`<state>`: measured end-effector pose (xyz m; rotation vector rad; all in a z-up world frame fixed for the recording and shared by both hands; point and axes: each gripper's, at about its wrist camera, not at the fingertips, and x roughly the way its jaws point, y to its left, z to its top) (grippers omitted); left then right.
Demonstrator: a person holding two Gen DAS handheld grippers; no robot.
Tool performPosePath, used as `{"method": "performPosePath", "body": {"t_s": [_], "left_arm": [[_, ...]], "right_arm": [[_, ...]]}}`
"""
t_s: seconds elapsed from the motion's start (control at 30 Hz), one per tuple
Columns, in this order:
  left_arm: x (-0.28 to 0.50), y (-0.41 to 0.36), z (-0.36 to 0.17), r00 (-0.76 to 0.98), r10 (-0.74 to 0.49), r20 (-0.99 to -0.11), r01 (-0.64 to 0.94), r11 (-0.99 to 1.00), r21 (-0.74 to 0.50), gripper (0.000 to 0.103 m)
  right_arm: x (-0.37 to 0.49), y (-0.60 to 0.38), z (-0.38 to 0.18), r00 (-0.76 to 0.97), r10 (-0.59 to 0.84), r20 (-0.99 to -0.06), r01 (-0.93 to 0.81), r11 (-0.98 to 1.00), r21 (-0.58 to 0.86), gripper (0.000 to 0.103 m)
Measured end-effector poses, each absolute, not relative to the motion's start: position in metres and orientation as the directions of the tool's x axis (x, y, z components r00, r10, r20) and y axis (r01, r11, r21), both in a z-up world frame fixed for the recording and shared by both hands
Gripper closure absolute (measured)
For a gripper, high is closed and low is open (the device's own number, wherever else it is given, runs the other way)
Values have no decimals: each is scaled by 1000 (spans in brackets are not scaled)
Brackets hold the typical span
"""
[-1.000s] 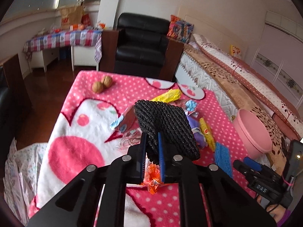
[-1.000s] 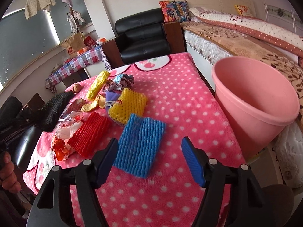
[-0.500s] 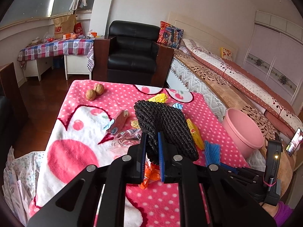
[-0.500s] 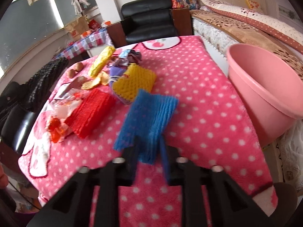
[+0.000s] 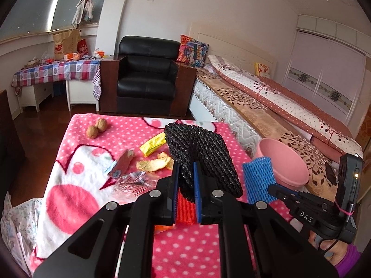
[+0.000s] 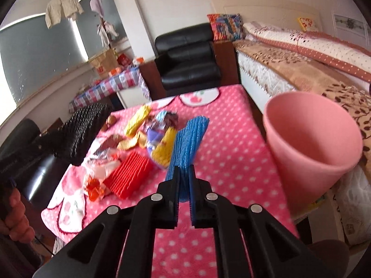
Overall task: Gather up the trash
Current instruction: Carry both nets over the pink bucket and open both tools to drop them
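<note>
My left gripper (image 5: 186,169) is shut on a black foam net sleeve (image 5: 204,155) and holds it above the pink dotted blanket (image 5: 129,134). My right gripper (image 6: 184,173) is shut on a blue foam net sleeve (image 6: 189,139), lifted off the blanket (image 6: 227,143); the blue sleeve also shows in the left wrist view (image 5: 258,178). The pink bin (image 6: 310,143) stands just right of the table edge; it also shows in the left wrist view (image 5: 283,164). A red net sleeve (image 6: 128,178), a yellow net sleeve (image 6: 163,153) and wrappers (image 6: 136,120) lie on the blanket.
Two walnuts (image 5: 96,128) lie at the far left of the blanket. A black armchair (image 5: 146,78) stands behind the table, a bed (image 5: 266,102) along the right, and a checked side table (image 5: 55,71) at the back left.
My right gripper closed on the blue net sleeve and lifted it off the blanket. My left gripper, still holding the black sleeve, rose and pulled back a little.
</note>
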<state>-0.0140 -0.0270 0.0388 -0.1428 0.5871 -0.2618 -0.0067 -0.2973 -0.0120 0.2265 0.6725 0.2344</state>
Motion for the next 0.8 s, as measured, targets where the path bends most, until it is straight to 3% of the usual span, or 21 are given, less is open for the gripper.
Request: {"method": "performPosePath", "body": {"t_s": [0.43, 0.8], "left_arm": [[14, -114, 48, 777, -399, -487, 350, 917, -193, 92], [41, -201, 42, 727, -485, -486, 480, 865, -147, 92]], "right_arm": [[-6, -384, 18, 848, 127, -515, 27, 959, 282, 97], [0, -450, 13, 850, -3, -526, 171, 947, 270, 97]]}}
